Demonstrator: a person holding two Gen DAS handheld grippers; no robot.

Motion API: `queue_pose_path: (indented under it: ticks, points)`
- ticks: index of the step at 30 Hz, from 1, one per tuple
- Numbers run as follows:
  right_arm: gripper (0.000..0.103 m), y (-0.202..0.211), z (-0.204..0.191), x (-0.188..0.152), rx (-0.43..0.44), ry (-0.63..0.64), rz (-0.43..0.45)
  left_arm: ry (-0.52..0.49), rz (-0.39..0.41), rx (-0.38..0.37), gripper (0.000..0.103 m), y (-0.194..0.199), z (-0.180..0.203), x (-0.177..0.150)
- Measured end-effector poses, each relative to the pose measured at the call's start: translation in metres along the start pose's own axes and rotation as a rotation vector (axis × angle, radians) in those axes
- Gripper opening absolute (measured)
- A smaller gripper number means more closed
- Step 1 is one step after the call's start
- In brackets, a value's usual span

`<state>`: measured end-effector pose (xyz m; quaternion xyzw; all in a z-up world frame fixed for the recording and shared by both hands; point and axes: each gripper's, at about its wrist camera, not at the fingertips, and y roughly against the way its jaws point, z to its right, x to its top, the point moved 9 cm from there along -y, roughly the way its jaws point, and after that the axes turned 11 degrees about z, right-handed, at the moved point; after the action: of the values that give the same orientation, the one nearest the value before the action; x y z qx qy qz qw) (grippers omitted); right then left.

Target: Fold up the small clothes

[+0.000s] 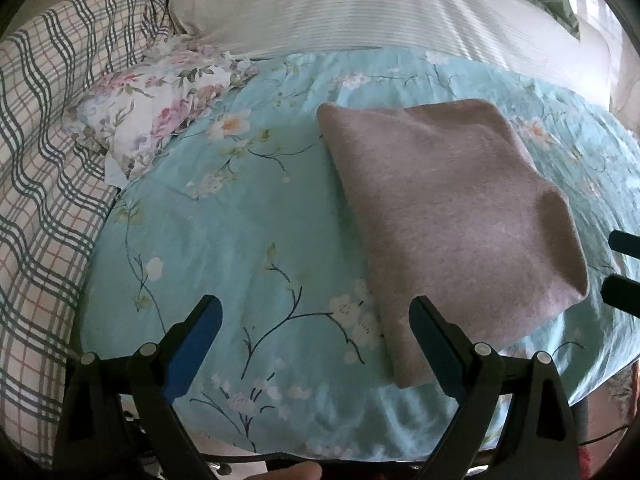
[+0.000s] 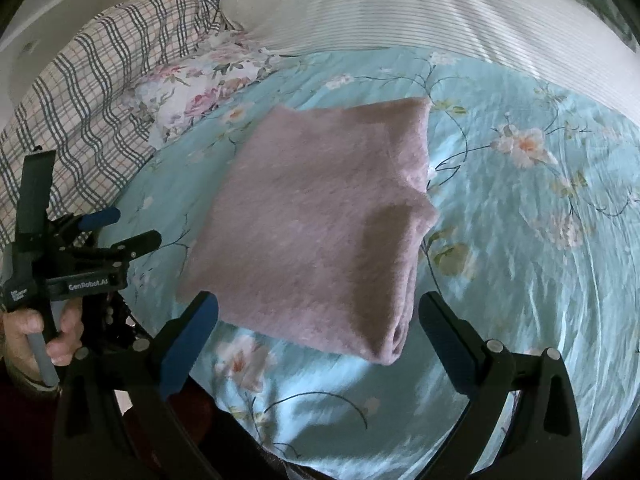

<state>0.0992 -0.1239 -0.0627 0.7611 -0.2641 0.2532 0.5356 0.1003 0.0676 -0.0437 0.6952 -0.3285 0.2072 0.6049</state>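
A folded pinkish-grey knit garment (image 1: 452, 216) lies flat on the bed's turquoise floral sheet (image 1: 248, 240), free of both tools. The left claw (image 1: 316, 320) hangs just beside its near left corner, fingers spread wide and empty. The right claw (image 2: 318, 314) hovers over the near edge, likewise gaping with nothing in it. A rose-print cloth (image 1: 156, 108) and a plaid blanket (image 1: 48, 128) sit off left, a white striped pillow (image 1: 340, 8) behind

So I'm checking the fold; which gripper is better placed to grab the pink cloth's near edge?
The right gripper, probably. Its open jaws straddle the near edge of the pink cloth. The left gripper, also open, sits over the floral sheet beside the cloth.
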Motion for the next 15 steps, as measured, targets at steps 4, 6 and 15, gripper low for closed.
queue_pose_path:
  ticks: [4, 6, 15]
  points:
    - [0.100, -0.0012, 0.0020, 0.0078, 0.005, 0.000, 0.007, 0.007, 0.000, -0.011, 0.095, -0.0006, 0.0030, 0.0036]
    - [0.100, -0.0014, 0.0000, 0.0102, 0.007, 0.007, 0.009, 0.004, 0.001, -0.009, 0.095, 0.0003, 0.0050, 0.0030]
    - [0.101, -0.0097, -0.0024, 0.0063, 0.013, 0.013, -0.011, -0.005, 0.013, -0.009, 0.095, 0.0046, 0.0100, 0.0005]
